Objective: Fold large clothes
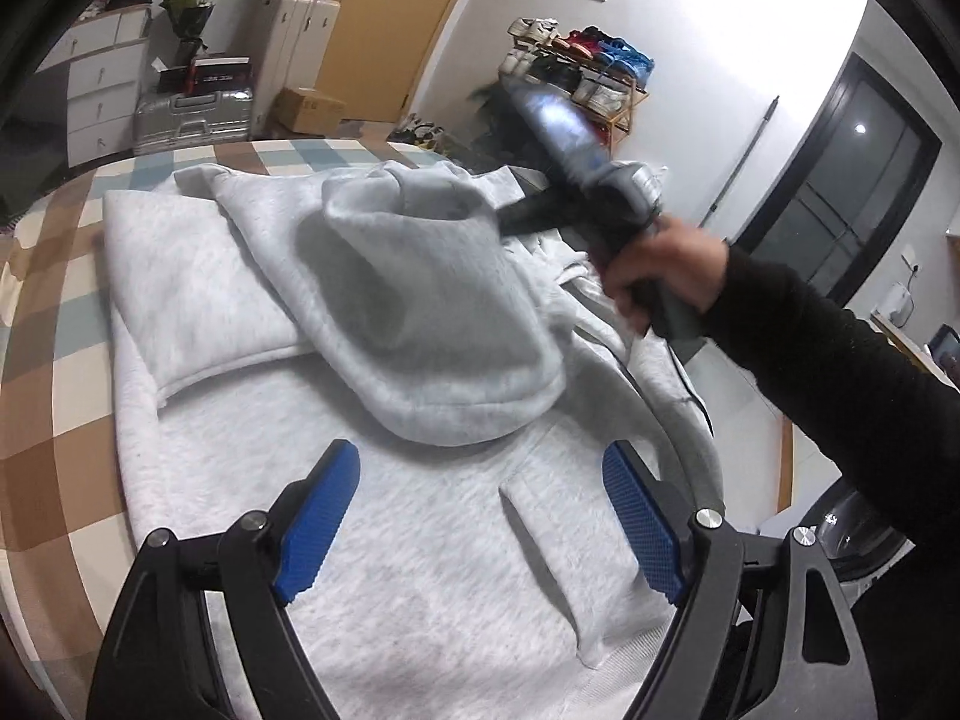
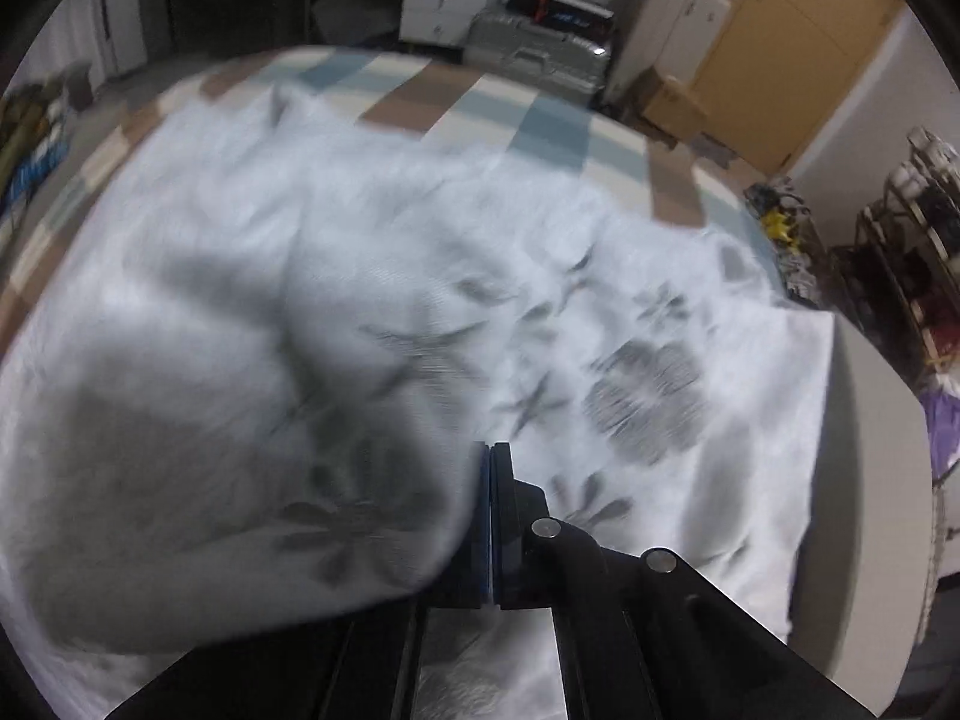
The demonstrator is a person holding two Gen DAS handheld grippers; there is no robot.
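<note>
One grey hoodie lengthwise away from spread, empty left tongs (hood flopped nearward), right tongs clenched.

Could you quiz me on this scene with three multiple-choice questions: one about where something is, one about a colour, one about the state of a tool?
1. Where does the grey hoodie lie?
A. On a checked bedspread
B. On the floor
C. Over a chair

2. What colour are the pads on the left gripper?
A. Red
B. Blue
C. Yellow

3. How do the right gripper jaws stand?
A. Wide apart
C. Out of sight
B. Closed together

Answers:
1 A, brown, blue and cream squares show around the hoodie.
2 B, both pads are bright blue.
3 B, the two pads meet with no gap in the right wrist view.
</note>
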